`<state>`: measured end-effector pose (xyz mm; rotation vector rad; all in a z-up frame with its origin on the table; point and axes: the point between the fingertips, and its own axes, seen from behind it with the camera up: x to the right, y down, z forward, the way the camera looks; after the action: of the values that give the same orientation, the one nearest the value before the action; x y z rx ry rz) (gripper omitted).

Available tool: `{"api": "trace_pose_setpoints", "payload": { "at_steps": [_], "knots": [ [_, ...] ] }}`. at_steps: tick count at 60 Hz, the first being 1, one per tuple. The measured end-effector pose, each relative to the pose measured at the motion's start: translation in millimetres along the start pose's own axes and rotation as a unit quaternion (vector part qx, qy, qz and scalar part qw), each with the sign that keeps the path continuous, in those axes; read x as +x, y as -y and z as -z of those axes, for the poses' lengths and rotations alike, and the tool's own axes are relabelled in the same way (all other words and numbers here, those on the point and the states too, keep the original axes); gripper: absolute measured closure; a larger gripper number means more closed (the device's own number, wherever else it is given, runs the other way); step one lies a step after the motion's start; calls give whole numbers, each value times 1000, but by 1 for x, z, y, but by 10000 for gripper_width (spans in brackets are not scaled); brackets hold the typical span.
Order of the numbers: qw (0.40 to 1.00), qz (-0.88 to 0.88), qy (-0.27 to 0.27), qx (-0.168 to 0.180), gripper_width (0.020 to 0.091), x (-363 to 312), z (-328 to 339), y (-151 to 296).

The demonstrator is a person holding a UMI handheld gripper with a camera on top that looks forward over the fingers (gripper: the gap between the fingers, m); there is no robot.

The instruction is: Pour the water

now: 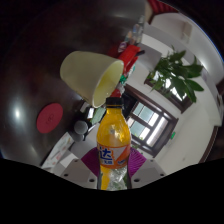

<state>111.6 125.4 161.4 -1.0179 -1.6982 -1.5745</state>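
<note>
Grip: my gripper (116, 172) has its jaws clenched on the bottle (113, 148), one magenta pad (92, 158) showing at the left of the label and the other at the right, both apparently pressing on the body.
Bottle: an orange drink bottle with a dark cap (114, 102), standing up between the jaws, cap end pointing ahead of them. I judge it is held low on the body so the neck is free to reach the cup.
Cup: a pale yellowish cup (92, 72) sits just beyond the bottle's cap, ahead of the jaws and a little left. Its mouth faces the cap, which reads to me as the pour target lined up.
Contact: cap and cup rim look very near; I cannot tell whether they touch.
Cap state: the cap looks on, so I see no liquid leaving yet.
View tilt: the room behind appears rotated, a window (150, 115) and a leafy plant (175, 75) beyond the jaws at the right. I take that as the gripper being tipped for pouring.
Other: a red round thing (49, 118) lies well left of the jaws.
Stage, my judgement: bottle brought to the cup, pouring not visibly begun.
</note>
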Motion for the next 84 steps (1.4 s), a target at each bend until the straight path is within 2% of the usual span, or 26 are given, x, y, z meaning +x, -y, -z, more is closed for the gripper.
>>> {"api": "trace_pose_setpoints", "payload": {
  "at_steps": [13, 14, 15, 20, 26, 32, 37, 41, 43, 54, 57, 60, 64, 78, 79, 84],
  "knots": [
    [997, 75, -24, 3, 769, 14, -6, 11],
    [997, 76, -25, 4, 799, 14, -6, 11],
    [997, 77, -26, 4, 770, 15, -6, 10],
    [997, 69, -31, 6, 766, 16, -3, 10],
    [999, -13, -31, 20, 771, 20, 5, 7],
    [982, -188, -7, 32, 771, 20, 14, 1],
    [937, -346, 22, 50, 770, 26, 22, -4],
    [881, -469, 25, 53, 771, 30, 27, -5],
    [851, -519, 33, 66, 773, 37, 26, -10],
    [626, -769, 80, 101, 771, 38, 21, -8],
    [578, -803, 94, 108, 772, 35, 21, 4],
    [544, -826, 99, 114, 771, 20, 12, -2],
    [520, -841, 96, 118, 770, 8, 7, -2],
    [507, -849, 89, 118, 772, -23, -1, 18],
    [509, -848, 91, 117, 754, -27, -2, 21],
    [507, -850, 75, 122, 770, -27, -1, 17]
  ]
}}
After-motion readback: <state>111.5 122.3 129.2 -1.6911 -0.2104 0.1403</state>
